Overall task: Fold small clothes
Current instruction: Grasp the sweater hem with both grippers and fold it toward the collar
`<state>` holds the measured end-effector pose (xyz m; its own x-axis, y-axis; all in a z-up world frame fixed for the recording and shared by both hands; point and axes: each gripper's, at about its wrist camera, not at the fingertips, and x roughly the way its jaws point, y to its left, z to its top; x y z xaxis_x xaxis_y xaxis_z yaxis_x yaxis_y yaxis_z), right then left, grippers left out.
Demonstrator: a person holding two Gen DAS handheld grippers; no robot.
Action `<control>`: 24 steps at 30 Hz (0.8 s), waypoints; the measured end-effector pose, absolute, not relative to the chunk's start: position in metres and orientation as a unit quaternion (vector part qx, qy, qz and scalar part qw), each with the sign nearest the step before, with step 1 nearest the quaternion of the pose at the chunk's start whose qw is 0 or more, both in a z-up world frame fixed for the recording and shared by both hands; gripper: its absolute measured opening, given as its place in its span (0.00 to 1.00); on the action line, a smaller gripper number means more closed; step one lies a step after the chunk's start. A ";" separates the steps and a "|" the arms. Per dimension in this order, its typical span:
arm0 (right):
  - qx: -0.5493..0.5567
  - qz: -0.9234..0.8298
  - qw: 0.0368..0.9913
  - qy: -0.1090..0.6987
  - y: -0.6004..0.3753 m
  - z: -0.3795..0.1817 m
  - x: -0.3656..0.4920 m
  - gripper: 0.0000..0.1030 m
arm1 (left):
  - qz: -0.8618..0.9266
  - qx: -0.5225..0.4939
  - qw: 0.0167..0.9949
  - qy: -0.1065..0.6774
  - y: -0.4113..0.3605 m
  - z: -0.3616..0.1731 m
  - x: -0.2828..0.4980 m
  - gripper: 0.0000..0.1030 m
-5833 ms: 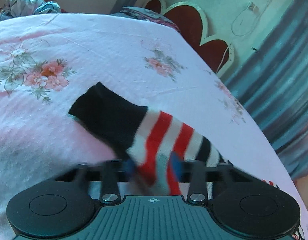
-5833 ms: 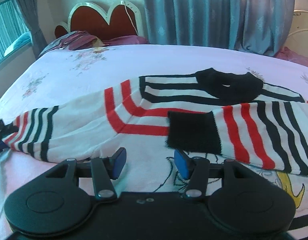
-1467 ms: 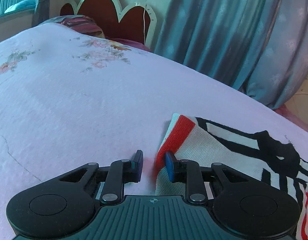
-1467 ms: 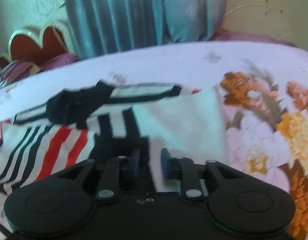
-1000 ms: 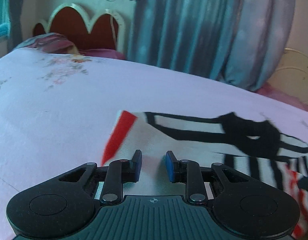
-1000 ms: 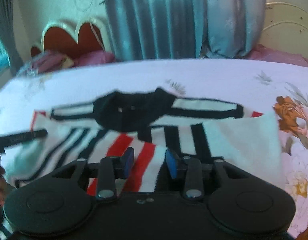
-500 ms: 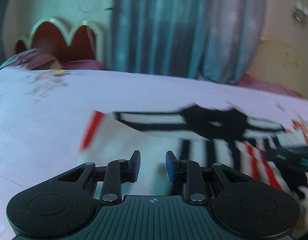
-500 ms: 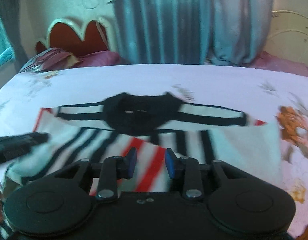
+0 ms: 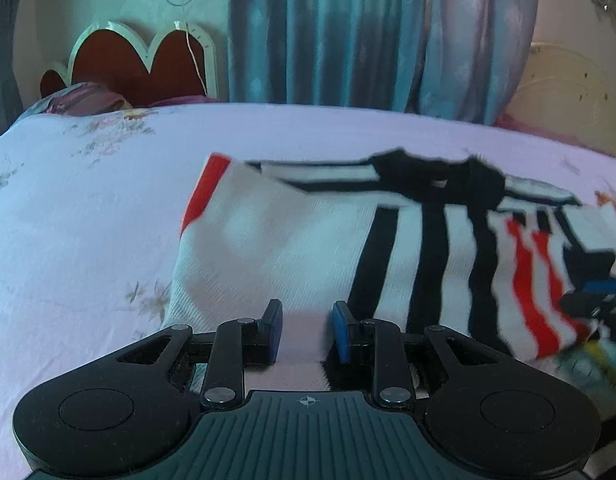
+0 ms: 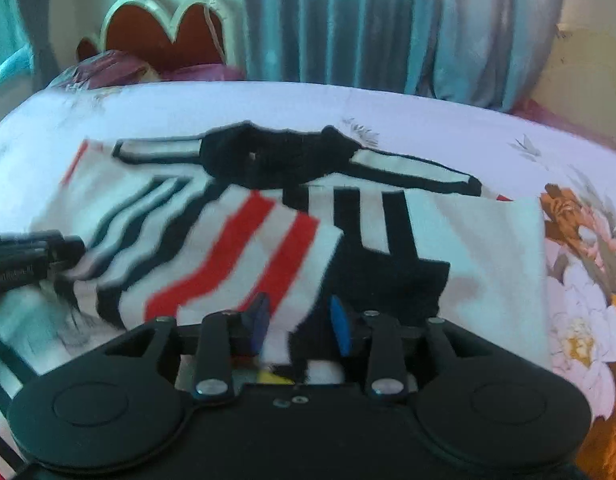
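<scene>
A small white sweater (image 9: 292,240) with black and red stripes and a black collar (image 9: 435,178) lies on the bed, both sleeves folded across its body. My left gripper (image 9: 306,330) hovers open over its near left part, nothing between the blue pads. My right gripper (image 10: 298,326) is open above the near edge where the red-striped sleeve (image 10: 244,256) overlaps the black cuff (image 10: 383,280). The left gripper's tip shows at the left edge of the right wrist view (image 10: 28,258); the right gripper shows at the right edge of the left wrist view (image 9: 599,304).
The bed sheet (image 9: 88,216) is pale pink with flower prints, with large orange flowers to the right (image 10: 579,240). A scalloped red headboard (image 9: 140,64) and pillow stand at the back left. Blue-grey curtains (image 9: 367,32) hang behind the bed.
Both grippers let go of the sleeves and drew back toward the sweater's near edge. The sleeves now lie folded over the body. The views swung to face the collar.
</scene>
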<state>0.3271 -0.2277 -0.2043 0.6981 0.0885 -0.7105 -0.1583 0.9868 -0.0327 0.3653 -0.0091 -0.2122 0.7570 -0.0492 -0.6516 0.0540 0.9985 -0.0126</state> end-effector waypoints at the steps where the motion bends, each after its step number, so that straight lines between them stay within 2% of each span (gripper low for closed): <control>1: -0.039 0.065 0.920 0.384 -0.230 -0.203 0.326 0.32 | -0.023 0.003 0.937 0.350 -0.008 -0.211 0.364 0.27; 10: -0.004 0.079 0.919 0.387 -0.235 -0.184 0.299 0.35 | -0.033 -0.003 0.934 0.355 -0.022 -0.185 0.327 0.29; 11: 0.003 0.087 0.919 0.386 -0.233 -0.181 0.296 0.34 | -0.041 -0.003 0.933 0.358 -0.027 -0.183 0.321 0.31; 13: 0.011 0.105 0.915 0.388 -0.226 -0.177 0.286 0.35 | -0.051 -0.002 0.930 0.363 -0.035 -0.182 0.310 0.56; 14: 0.009 0.113 0.912 0.394 -0.220 -0.178 0.282 0.35 | -0.056 0.000 0.929 0.365 -0.039 -0.182 0.305 0.59; 22: -0.021 0.097 0.897 0.430 -0.210 -0.202 0.247 0.35 | -0.078 0.039 0.915 0.393 -0.044 -0.203 0.274 0.60; 24: -0.046 0.073 0.902 0.424 -0.214 -0.205 0.237 0.35 | -0.078 0.050 0.918 0.385 -0.038 -0.206 0.268 0.63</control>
<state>0.2366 -0.2145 -0.2055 0.6304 0.0922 -0.7707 -0.1698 0.9853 -0.0210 0.2675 -0.0378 -0.2057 0.6908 -0.1045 -0.7155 0.1820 0.9828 0.0321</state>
